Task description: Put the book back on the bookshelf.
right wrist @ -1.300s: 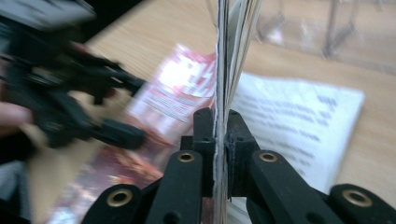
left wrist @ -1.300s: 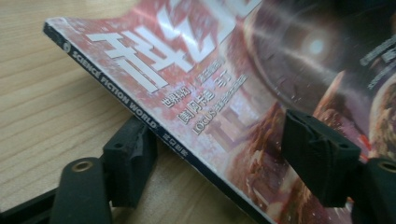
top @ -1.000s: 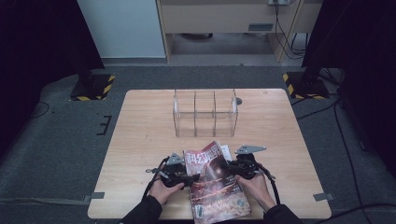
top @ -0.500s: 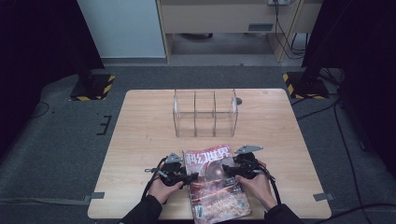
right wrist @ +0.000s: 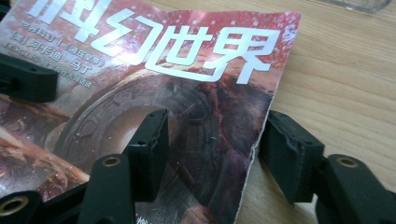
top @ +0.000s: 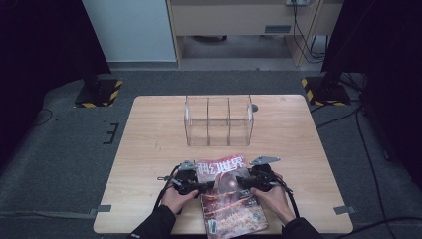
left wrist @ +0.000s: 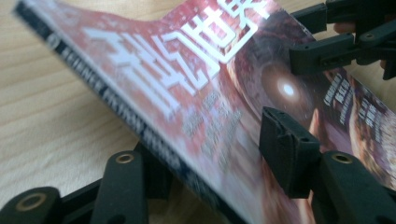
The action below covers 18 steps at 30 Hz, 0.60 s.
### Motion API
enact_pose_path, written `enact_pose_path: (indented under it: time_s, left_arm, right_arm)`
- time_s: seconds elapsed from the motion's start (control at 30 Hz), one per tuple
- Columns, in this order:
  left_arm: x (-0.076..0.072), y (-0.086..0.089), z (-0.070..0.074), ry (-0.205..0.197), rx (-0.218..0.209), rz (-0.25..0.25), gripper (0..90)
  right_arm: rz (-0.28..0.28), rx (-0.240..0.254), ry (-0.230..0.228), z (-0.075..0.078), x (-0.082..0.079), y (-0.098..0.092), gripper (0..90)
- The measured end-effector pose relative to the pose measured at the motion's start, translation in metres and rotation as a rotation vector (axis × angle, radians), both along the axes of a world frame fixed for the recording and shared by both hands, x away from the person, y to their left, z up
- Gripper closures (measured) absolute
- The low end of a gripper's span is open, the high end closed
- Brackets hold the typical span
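Red magazine (top: pixel 230 196) lies at the near edge of the table (top: pixel 149 149), between the person's two hands, white title characters toward the far side. Spine edge is raised off the wood on the left side, as the left gripper view shows it (left wrist: pixel 187 107).

Left tool (top: pixel 200 186) comes in from the magazine's left: jaws part open, straddling the spine edge, one jaw under the edge, the other over the cover. A gap shows between the upper jaw and the cover, so not clamped.

Right tool (top: pixel 245 181) comes in from the right: jaws also part open, one resting over the cover (right wrist: pixel 196 93), the other out past the ragged right edge, on or just above the bare wood. No grip on the paper that I can see.

Left hand (top: pixel 175 198) and right hand (top: pixel 272 198) each wrap a handle.

Clear three-bay organiser (top: pixel 219 120) stands upright mid-table, well apart from the magazine, toward the far side.
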State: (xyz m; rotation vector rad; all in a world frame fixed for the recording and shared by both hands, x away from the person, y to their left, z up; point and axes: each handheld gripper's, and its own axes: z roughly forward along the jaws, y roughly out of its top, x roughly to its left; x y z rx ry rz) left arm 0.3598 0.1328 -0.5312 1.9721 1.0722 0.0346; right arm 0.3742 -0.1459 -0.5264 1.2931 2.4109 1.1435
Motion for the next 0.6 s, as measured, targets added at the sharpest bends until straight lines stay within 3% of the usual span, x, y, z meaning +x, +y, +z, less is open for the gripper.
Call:
enact_pose_path:
  time_s: [0.17,0.37,0.6]
  left_arm:
    - [0.003,-0.003,0.001,0.005,0.017,-0.003,49.6]
    - [0.002,0.000,0.008,0.015,-0.016,0.011,60.5]
    - [0.001,0.001,0.013,0.025,-0.023,0.018,65.4]
  right_arm:
    - [0.009,-0.010,-0.006,-0.001,-0.001,0.004,41.5]
    - [0.016,-0.015,-0.001,-0.001,-0.001,0.004,37.5]
    - [0.015,0.023,0.003,0.001,-0.001,0.004,38.8]
